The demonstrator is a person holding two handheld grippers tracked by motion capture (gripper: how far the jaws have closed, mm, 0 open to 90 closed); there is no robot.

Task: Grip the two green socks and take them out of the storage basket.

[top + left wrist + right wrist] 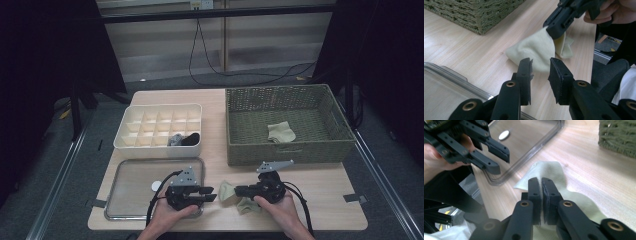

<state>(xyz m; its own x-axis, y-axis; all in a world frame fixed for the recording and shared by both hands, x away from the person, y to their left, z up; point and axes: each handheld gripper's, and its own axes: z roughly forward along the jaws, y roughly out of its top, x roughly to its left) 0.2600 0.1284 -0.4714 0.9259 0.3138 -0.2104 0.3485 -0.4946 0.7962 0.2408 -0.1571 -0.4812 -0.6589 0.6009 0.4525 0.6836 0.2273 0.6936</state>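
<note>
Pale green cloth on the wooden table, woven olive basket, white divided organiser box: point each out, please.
Pale green cloth [536, 48], left gripper view, its draped middle.
Woven olive basket [287, 149], high view, its front wall.
White divided organiser box [125, 129], high view, its left rim.

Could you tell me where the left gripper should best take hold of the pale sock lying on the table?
Probably the free rounded end of the pale sock, which points at the left gripper. Come in level from the tray side: the right gripper already pinches the other end, and that end lies flat and unobstructed.

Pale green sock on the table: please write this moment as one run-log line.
right tool: shut on pale green sock | left tool: open, facing sock | table
</note>
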